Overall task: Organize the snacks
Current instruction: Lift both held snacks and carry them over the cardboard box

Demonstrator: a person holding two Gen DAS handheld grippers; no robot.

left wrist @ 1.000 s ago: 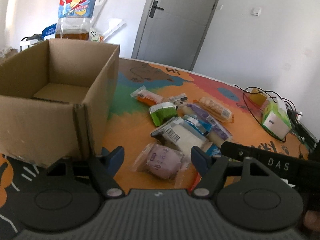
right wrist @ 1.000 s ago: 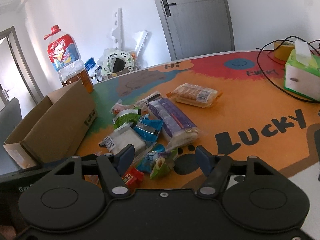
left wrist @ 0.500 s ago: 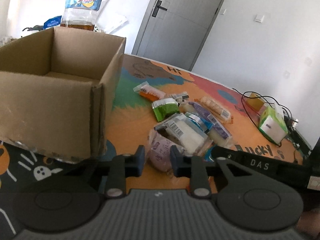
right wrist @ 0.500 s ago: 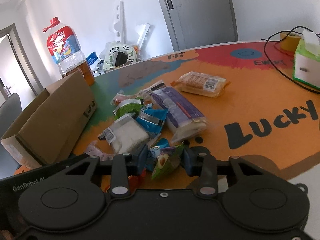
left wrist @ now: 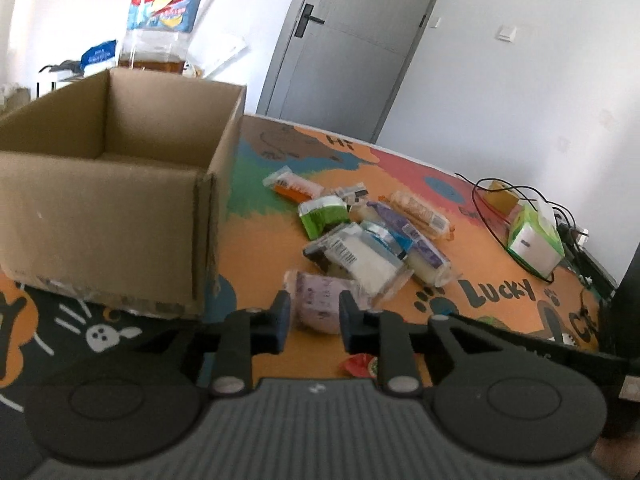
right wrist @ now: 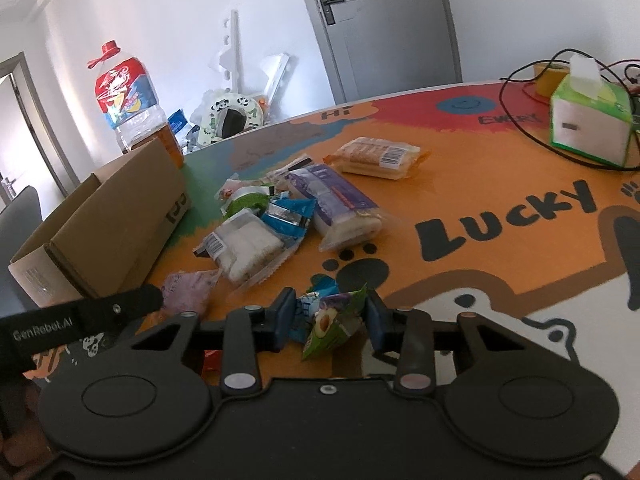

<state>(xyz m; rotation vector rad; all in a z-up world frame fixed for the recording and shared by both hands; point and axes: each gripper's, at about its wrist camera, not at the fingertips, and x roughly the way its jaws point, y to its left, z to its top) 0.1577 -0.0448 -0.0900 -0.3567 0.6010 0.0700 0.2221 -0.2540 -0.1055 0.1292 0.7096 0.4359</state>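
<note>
A pile of wrapped snacks (left wrist: 360,236) lies on the colourful table mat, right of an open, empty cardboard box (left wrist: 116,200). My left gripper (left wrist: 312,314) is shut on a pale purple snack pack (left wrist: 316,300), held just off the mat near the box's front right corner. My right gripper (right wrist: 330,316) is shut on a green avocado-print packet (right wrist: 332,324) with a blue packet (right wrist: 304,312) pressed beside it. The purple pack also shows in the right wrist view (right wrist: 188,292), and the box (right wrist: 108,228) is at the left there.
A large iced-tea bottle (left wrist: 160,20) stands behind the box. A green tissue box (right wrist: 588,120) with black cables (right wrist: 528,132) and a tape roll (right wrist: 552,76) sits at the far right. A small red packet (left wrist: 360,364) lies under my left gripper.
Both grippers went from wide open to shut: the left closed on the purple pack, the right on the green packet. Both have lifted slightly with their packs.
</note>
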